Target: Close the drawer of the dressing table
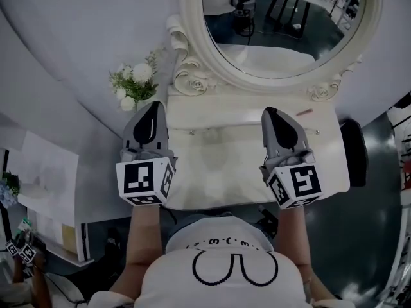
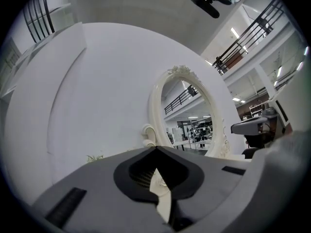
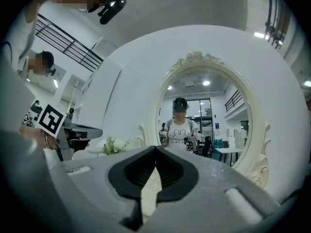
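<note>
Held tools, left gripper (image 1: pixel 153 110) and right gripper (image 1: pixel 273 115): both are sitting with jaws pressed together on nothing, hovering side by side above the dressing table (image 1: pixel 215 172) at frame centre, tips pointing toward the oval mirror (image 1: pixel 276 43) at the top. Task item, the drawer: its front is not showing as a separate piece. It is presumably lying along the table's near edge at lower centre, long axis running left to right, below both grippers and about equally near each.
</note>
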Available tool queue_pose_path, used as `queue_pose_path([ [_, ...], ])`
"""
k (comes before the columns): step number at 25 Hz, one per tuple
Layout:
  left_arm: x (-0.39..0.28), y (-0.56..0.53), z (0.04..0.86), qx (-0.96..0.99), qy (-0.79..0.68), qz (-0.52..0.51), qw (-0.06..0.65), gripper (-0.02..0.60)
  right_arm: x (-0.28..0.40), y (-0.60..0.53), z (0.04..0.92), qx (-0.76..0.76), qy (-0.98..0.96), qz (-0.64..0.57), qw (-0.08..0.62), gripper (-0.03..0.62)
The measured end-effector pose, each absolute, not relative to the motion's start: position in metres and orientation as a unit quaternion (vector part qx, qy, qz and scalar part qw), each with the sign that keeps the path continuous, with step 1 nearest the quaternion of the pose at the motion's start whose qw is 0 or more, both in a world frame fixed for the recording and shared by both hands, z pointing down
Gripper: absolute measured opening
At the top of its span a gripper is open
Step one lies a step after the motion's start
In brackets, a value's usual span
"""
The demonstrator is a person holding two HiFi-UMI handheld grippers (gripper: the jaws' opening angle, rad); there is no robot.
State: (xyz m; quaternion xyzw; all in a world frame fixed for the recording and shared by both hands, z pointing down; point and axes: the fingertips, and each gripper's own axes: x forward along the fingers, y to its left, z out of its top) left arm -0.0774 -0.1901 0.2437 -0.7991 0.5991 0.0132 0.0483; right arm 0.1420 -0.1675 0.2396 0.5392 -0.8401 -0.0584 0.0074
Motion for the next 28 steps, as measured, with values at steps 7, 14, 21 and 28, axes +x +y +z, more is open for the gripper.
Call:
queue_pose_path([
  [7,-0.076,-0.193,0.238,-0.804,0.591,0.022,0.052,-0.003,0.136,-0.167,0.230,0.537,-0.840,-0.077,0.011,0.002],
  [14,-0.075,-0.195,0.239,-0.807,0.588,0.018,0.056,-0.003,0.137,-0.169,0.232,0.546,-0.835,-0.075,0.015,0.002],
  [21,-0.074,-0.196,0.240,-0.812,0.581,0.016,0.057,-0.003,0.137,-0.169,0.235,0.550,-0.832,-0.072,0.021,0.002],
  [28,-0.077,-0.198,0.239,-0.815,0.577,0.021,0.052,-0.003,0.137,-0.172,0.240,0.559,-0.826,-0.070,0.026,0.001],
])
